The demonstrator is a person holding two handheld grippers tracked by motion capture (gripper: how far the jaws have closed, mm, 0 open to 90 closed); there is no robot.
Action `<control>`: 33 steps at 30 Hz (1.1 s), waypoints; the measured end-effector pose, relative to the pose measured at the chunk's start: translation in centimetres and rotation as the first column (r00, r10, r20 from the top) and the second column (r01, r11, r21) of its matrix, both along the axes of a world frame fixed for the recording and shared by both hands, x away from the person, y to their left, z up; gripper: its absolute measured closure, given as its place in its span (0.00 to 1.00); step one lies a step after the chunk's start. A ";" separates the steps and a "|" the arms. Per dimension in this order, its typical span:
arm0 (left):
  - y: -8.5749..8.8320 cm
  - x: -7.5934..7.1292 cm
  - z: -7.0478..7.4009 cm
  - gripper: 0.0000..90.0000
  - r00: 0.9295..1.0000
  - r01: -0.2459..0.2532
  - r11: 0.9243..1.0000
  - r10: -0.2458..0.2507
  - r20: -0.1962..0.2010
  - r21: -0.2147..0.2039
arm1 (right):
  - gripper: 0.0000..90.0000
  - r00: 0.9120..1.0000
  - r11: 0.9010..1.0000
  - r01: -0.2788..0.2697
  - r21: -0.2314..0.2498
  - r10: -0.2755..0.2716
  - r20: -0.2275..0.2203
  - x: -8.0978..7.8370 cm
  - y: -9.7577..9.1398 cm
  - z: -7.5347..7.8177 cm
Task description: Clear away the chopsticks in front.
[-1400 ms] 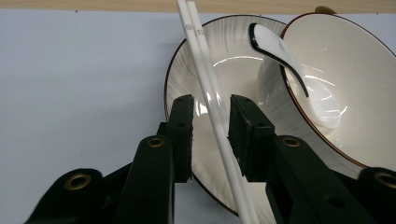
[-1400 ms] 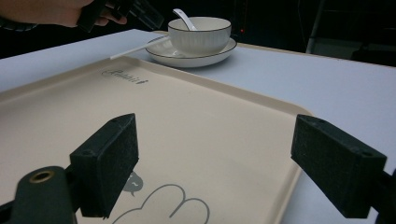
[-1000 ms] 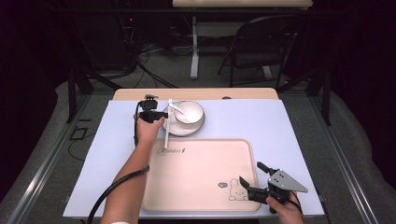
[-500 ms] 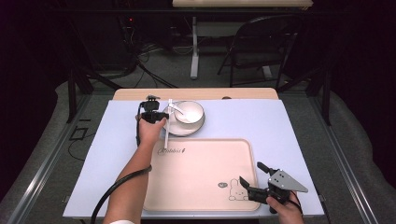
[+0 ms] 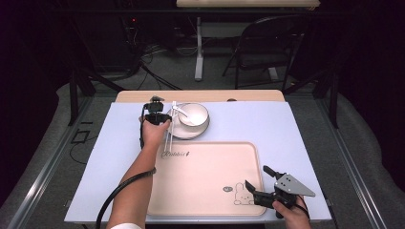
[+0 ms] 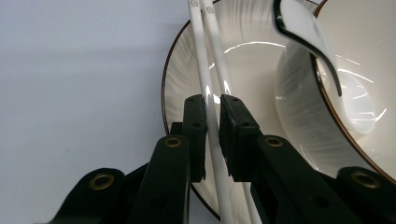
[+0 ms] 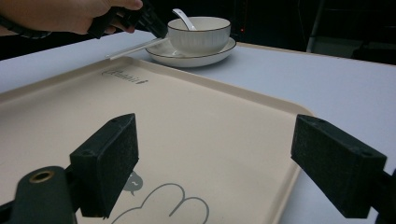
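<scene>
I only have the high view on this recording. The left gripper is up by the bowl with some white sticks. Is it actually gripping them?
Observer: Yes. In the left gripper view the left gripper has its jaws closed on the pair of white chopsticks, which run out over the plate.
Operator: Anything in the bowl?
Observer: A white spoon leans in the bowl; the right gripper view shows its handle rising above the rim.
Operator: And the right gripper, holding anything?
Observer: No. In its own view the right gripper has its jaws wide apart with nothing between them, over the tray near its bunny print.
</scene>
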State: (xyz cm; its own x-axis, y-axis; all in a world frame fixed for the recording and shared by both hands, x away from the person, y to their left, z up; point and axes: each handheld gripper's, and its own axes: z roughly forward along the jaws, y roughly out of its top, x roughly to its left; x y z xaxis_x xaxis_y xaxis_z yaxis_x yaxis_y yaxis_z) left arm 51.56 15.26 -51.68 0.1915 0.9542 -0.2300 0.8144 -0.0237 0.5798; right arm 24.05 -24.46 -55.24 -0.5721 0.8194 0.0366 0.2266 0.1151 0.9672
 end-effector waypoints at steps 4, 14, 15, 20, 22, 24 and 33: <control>0.2 0.2 0.0 0.91 1.000 -0.007 1.000 0.007 -0.020 -0.007 | 0.16 1.000 1.000 0.000 0.001 0.000 -0.001 0.0 0.0 0.0; 0.1 0.5 -0.4 0.91 0.999 -0.013 1.000 0.012 -0.051 -0.014 | 0.16 1.000 1.000 0.001 0.002 -0.001 -0.003 0.0 0.0 0.0; 0.1 0.5 -0.4 0.91 0.999 -0.013 1.000 0.012 -0.051 -0.014 | 0.16 1.000 1.000 0.001 0.002 -0.001 -0.003 0.0 0.0 0.0; 0.2 0.9 -0.6 0.92 0.993 -0.055 0.997 0.050 -0.104 -0.053 | 0.16 1.000 1.000 0.000 0.003 0.000 -0.003 0.0 -0.1 0.0; 0.2 1.0 -0.6 0.93 0.992 -0.063 0.997 0.056 -0.112 -0.055 | 0.16 1.000 1.000 0.000 0.003 0.000 -0.002 0.0 0.0 0.0; 0.3 1.0 -0.5 0.93 0.990 -0.072 0.995 0.064 -0.125 -0.062 | 0.16 1.000 1.000 -0.001 0.003 0.001 -0.003 0.0 -0.1 0.0; 1.1 1.1 -0.3 0.94 0.984 -0.105 0.988 0.086 -0.156 -0.117 | 0.16 1.000 1.000 -0.003 0.003 0.003 -0.002 0.0 0.0 0.0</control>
State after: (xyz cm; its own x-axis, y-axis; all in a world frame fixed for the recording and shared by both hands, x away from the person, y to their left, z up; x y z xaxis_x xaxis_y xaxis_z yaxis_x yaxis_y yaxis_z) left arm 52.62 16.38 -51.95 0.0549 0.9286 -0.3671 0.8872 0.1233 0.4446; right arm 24.06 -24.48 -55.25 -0.5743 0.8177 0.0402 0.2286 0.1130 0.9669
